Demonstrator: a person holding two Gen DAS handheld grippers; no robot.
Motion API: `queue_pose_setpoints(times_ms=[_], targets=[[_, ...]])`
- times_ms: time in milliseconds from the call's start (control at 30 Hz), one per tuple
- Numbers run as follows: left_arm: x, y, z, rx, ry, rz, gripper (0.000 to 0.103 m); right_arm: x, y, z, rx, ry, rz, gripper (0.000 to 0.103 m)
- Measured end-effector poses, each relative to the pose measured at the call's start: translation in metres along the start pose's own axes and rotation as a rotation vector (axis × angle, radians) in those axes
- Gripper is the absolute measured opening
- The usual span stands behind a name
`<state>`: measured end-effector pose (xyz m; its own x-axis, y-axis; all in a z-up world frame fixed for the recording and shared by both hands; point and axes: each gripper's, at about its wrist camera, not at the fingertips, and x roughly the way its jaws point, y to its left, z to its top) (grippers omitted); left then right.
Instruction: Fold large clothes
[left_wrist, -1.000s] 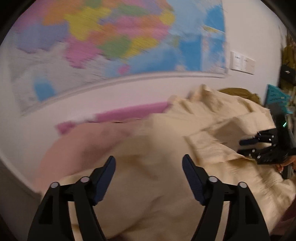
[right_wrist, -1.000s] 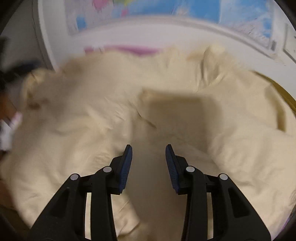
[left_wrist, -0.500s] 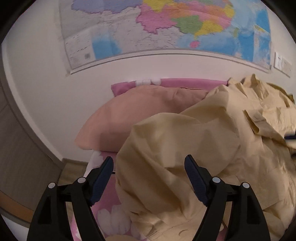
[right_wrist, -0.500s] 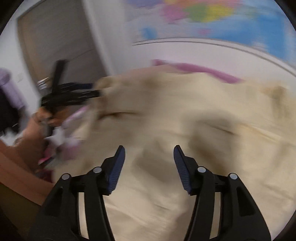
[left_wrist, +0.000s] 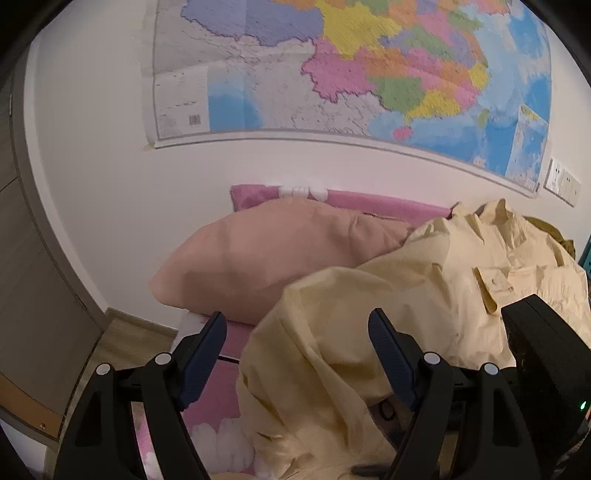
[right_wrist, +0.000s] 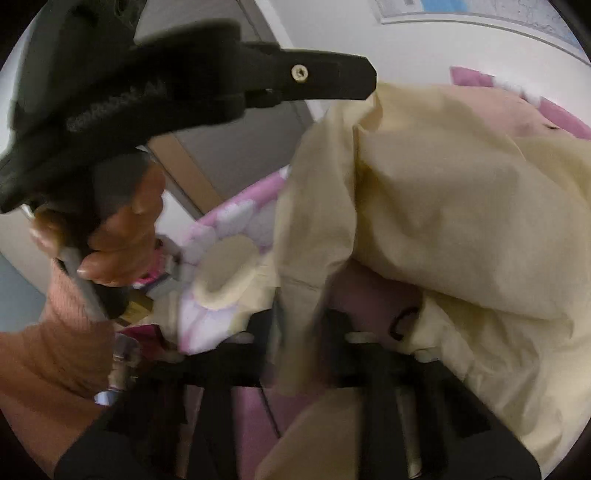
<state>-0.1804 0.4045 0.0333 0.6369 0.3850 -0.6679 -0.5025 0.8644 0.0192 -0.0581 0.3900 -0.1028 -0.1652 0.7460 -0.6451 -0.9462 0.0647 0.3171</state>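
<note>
A large cream garment lies crumpled on the bed, one edge hanging over the near side. My left gripper hovers open above that edge, and the cloth runs under and between its fingers without being pinched. In the right wrist view the left gripper crosses the top left, held by a hand. My right gripper is blurred and low, its jaws closing on a hanging fold of the cream garment. The fold sits tight between the two fingers.
A peach pillow lies against the wall beyond the garment. The bedsheet is pink with white flowers. A large map hangs on the wall, with wall sockets to its right. A wooden door and floor are at the left.
The left view swung left from the garment to the pillow. The right gripper swept left up beside the left gripper, and its jaws went from wide apart to narrow around a fold.
</note>
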Motion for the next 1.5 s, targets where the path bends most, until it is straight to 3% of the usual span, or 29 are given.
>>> queue_pose_setpoints(times_ms=[133, 233, 300, 400, 533, 567, 667, 833, 1000, 1067, 1100, 1133, 1200, 1267, 1333, 1433, 1500], targets=[[-0.027, 0.01, 0.011, -0.034, -0.086, -0.032, 0.076, -0.082, 0.01, 0.01, -0.038, -0.122, 0.023, 0.008], [-0.057, 0.008, 0.024, -0.034, -0.192, -0.079, 0.077, -0.161, 0.009, 0.012, -0.068, -0.223, -0.028, 0.007], [-0.067, 0.0, 0.03, -0.019, -0.223, -0.097, 0.078, -0.229, 0.0, 0.006, -0.074, -0.293, -0.118, 0.007], [-0.066, -0.025, 0.036, 0.03, -0.226, -0.158, 0.078, -0.305, -0.019, -0.018, -0.045, -0.316, -0.324, 0.007], [-0.037, -0.072, 0.028, 0.124, -0.157, -0.187, 0.078, -0.361, -0.07, -0.062, 0.079, -0.236, -0.556, 0.008], [-0.024, -0.087, 0.024, 0.149, -0.121, -0.205, 0.078, -0.369, -0.084, -0.075, 0.122, -0.22, -0.571, 0.008], [0.01, -0.126, 0.009, 0.223, -0.035, -0.217, 0.078, -0.362, -0.124, -0.119, 0.246, -0.138, -0.641, 0.009], [0.06, -0.163, -0.006, 0.291, 0.099, -0.202, 0.078, -0.322, -0.179, -0.188, 0.406, -0.023, -0.658, 0.011], [0.075, -0.177, 0.008, 0.318, 0.102, -0.165, 0.079, -0.327, -0.173, -0.209, 0.416, -0.087, -0.624, 0.011], [0.077, -0.179, 0.017, 0.335, 0.093, -0.181, 0.08, -0.331, -0.159, -0.206, 0.399, -0.084, -0.652, 0.012], [0.079, -0.18, 0.02, 0.333, 0.101, -0.189, 0.08, -0.331, -0.155, -0.204, 0.397, -0.057, -0.697, 0.021], [0.082, -0.181, 0.021, 0.322, 0.106, -0.192, 0.08, -0.332, -0.153, -0.202, 0.39, -0.032, -0.753, 0.039], [0.083, -0.184, 0.02, 0.309, 0.119, -0.242, 0.08, -0.35, -0.142, -0.196, 0.371, -0.106, -0.69, 0.059], [0.082, -0.188, 0.014, 0.314, 0.112, -0.262, 0.08, -0.361, -0.134, -0.175, 0.352, -0.238, -0.574, 0.06], [0.081, -0.192, 0.008, 0.322, 0.103, -0.262, 0.08, -0.349, -0.128, -0.139, 0.305, -0.287, -0.493, 0.06], [0.078, -0.192, 0.003, 0.301, 0.098, -0.286, 0.082, -0.305, -0.139, -0.083, 0.299, -0.276, -0.338, 0.061], [0.076, -0.191, 0.002, 0.292, 0.095, -0.286, 0.083, -0.269, -0.15, -0.054, 0.289, -0.22, -0.29, 0.063]])
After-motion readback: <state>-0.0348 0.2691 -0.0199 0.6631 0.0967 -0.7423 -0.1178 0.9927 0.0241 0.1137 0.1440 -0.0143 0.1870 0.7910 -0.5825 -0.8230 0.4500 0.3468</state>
